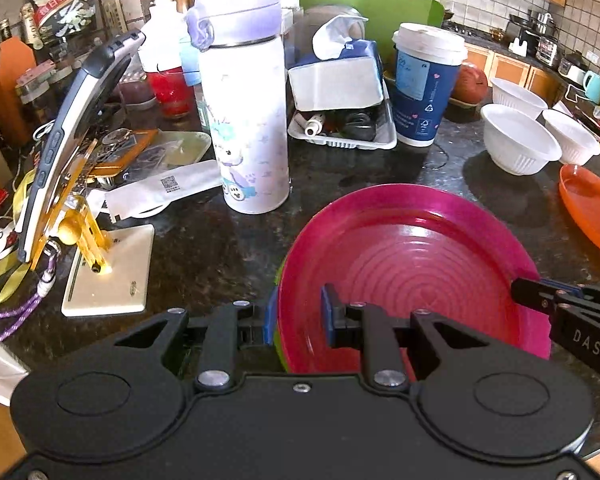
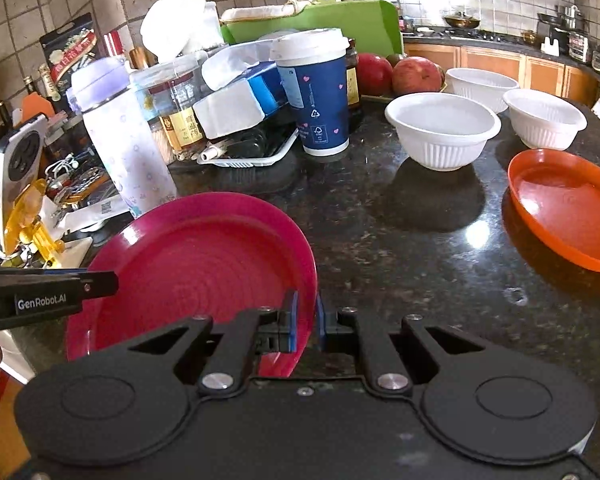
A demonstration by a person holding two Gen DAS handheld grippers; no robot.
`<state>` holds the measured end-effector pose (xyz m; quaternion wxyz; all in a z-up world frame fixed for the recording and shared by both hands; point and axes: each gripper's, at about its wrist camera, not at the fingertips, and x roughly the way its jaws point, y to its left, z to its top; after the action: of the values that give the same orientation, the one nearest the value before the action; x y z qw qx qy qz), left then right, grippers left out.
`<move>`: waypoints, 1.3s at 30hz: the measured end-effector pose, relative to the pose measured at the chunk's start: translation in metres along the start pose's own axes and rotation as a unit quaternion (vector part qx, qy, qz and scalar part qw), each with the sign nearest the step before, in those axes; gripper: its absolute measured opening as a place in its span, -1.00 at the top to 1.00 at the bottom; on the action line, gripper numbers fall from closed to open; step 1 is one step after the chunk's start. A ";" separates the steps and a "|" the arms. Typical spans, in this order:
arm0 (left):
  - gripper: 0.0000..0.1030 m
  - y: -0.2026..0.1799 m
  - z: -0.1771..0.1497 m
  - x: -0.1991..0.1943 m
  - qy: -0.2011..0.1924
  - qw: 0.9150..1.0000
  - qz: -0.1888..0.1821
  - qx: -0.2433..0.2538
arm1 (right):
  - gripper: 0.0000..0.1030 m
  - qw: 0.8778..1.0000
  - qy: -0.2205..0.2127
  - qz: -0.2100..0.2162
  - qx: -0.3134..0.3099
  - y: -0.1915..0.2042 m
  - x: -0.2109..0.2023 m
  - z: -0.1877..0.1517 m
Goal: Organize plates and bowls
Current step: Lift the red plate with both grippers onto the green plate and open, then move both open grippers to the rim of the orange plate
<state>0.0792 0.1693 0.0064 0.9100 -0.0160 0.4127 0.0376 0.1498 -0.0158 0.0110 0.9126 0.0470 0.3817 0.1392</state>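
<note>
The pink plate [image 1: 412,256] was gripped at opposite rims: the left gripper [image 1: 296,320] was closed on its left edge, the right gripper [image 2: 307,320] pinched narrowly on its right edge. A green rim showed beneath the plate at the left pads. It was held above the dark counter [image 2: 380,220], tilted slightly. Three white bowls [image 2: 440,132] and one orange plate [image 2: 568,208] were counted on the counter to the right, well apart from it.
</note>
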 end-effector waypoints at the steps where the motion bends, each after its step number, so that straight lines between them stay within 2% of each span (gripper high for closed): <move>1: 0.43 0.002 0.000 0.002 0.001 1.000 -0.003 0.002 | 0.77 1.000 0.001 -0.004 0.002 0.003 0.003 0.001; 12: 0.41 0.017 0.006 0.021 0.011 0.999 -0.040 0.015 | 0.76 0.999 -0.006 -0.040 0.019 0.017 0.009 0.000; 14: 0.38 0.019 0.006 0.021 0.005 0.999 -0.045 0.018 | 0.72 0.999 -0.007 -0.044 0.020 0.019 0.009 -0.001; 17: 0.26 0.019 0.007 0.018 -0.002 0.998 -0.056 0.025 | 0.56 0.999 -0.008 -0.048 0.020 0.021 0.009 -0.002; 20: 0.12 0.017 0.005 0.016 -0.008 0.998 -0.051 0.035 | 0.56 0.998 -0.012 -0.054 0.015 0.024 0.008 -0.004; 33: 0.12 0.010 0.004 0.010 -0.017 0.998 -0.051 0.044 | 0.55 0.997 -0.019 -0.066 0.028 0.017 -0.003 -0.007; 39: 0.10 -0.007 0.005 0.010 -0.014 0.997 -0.052 0.047 | 0.53 0.996 -0.032 -0.071 0.039 0.002 -0.018 -0.009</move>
<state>0.0902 0.1632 0.0020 0.9161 0.0061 0.3998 -0.0294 0.1309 -0.0190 0.0174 0.9295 0.0601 0.3595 0.0571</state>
